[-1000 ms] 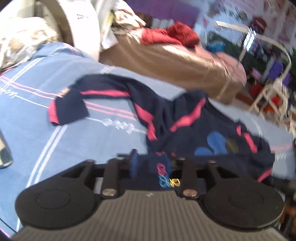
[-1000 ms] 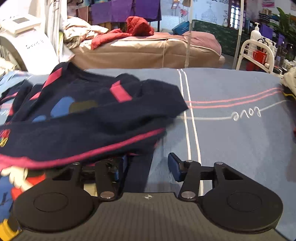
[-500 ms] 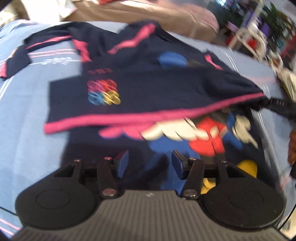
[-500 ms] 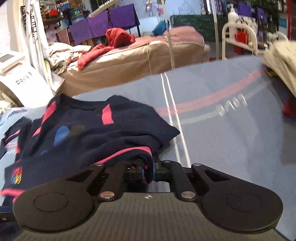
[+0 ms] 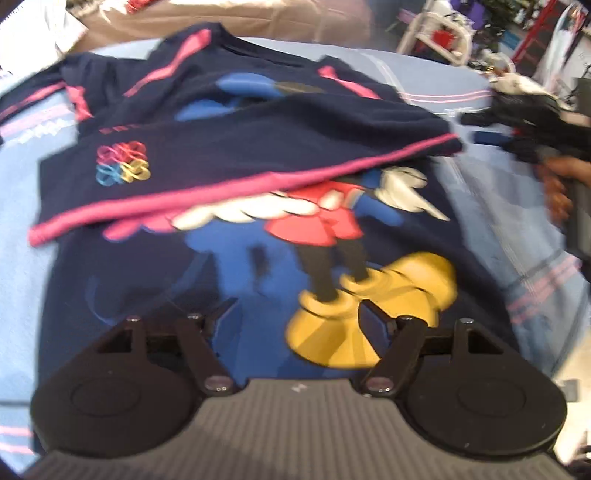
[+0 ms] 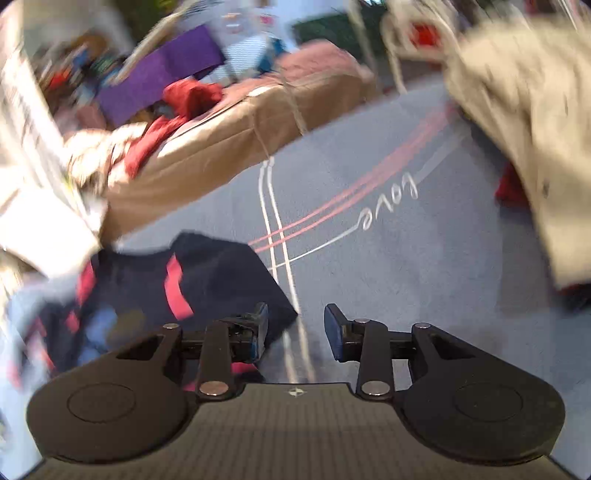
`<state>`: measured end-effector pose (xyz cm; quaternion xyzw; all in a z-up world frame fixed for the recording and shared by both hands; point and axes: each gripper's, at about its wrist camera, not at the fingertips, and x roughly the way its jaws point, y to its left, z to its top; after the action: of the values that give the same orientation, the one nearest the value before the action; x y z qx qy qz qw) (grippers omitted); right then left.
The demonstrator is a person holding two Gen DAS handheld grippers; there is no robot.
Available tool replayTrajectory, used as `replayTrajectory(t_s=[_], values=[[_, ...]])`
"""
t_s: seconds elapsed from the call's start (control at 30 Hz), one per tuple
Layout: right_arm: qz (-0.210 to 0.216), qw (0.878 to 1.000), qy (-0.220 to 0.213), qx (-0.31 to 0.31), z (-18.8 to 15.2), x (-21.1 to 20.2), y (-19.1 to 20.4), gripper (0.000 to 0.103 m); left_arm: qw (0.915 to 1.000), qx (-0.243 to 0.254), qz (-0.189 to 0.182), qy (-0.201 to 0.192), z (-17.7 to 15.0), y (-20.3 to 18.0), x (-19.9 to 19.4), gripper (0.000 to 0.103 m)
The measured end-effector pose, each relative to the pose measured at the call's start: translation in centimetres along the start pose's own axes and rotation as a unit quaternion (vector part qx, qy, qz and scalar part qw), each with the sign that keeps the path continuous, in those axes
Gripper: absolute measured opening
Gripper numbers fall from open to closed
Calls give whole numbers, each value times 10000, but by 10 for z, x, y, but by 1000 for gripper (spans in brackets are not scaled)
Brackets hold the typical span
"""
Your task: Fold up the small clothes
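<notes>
A small navy shirt with pink trim and a cartoon print lies on the blue striped sheet. Its far part is folded forward over the print, with the pink hem across the middle. My left gripper is open and empty, just above the shirt's near edge. My right gripper is open and empty, beside the shirt's right corner; it also shows blurred in the left wrist view, held by a hand.
A brown padded bench with red clothes stands behind the bed. A beige cloth pile lies at the right on the sheet. A white chair stands far right.
My right gripper has let go of the shirt's hem, opened and swung away to the right. My left gripper, open since half a second ago, has drawn back toward the shirt's near edge.
</notes>
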<state>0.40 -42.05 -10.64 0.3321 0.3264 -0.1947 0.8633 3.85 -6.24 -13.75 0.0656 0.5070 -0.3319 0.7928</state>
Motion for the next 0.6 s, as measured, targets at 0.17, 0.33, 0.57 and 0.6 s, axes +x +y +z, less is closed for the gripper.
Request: replayTrajectory(t_s=[0.17,0.33,0.57,0.6], values=[[786,9949,634,-56,-30,-8,19,72,9995,68,266,-123,-20,-1,-21,81],[1109,9840,1302,-496,-90,-39,26,81,9947,-263,921,-365,-34,46,-53,88],[1037,9799,1608,-566,-132,-83,12,83,9821,-1230,1345,-469,-68,124,-87,85],[1026,9789,1651,-624,-134,-86,12,85,9822,-1324,1246,-473,-71,129,-89,81]])
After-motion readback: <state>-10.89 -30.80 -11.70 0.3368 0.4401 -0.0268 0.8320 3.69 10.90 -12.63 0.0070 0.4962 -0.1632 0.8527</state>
